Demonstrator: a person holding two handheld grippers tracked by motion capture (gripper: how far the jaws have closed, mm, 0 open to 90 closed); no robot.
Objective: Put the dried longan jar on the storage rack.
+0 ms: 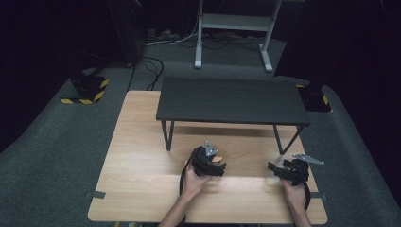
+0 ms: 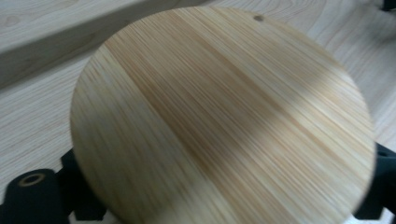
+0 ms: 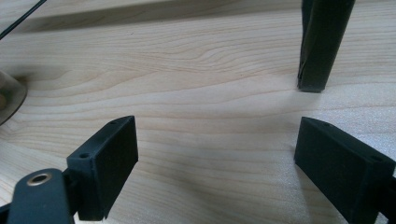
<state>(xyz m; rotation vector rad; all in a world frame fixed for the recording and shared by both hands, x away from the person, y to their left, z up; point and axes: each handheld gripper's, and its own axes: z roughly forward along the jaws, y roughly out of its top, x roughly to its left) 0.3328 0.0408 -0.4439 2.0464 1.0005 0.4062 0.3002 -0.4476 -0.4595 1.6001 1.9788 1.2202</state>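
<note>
Here the round wooden disc sits between the jaws of the left gripper, which clamp it at its edges, near the middle of the light wooden table; just behind it stands the low black shelf, whose thin leg rises ahead of the right gripper; that gripper's jaws gape wide over bare wood, grasping nothing; the disc is pale, fine-grained, striped lengthwise, with a small dark hole near its rim.
</note>
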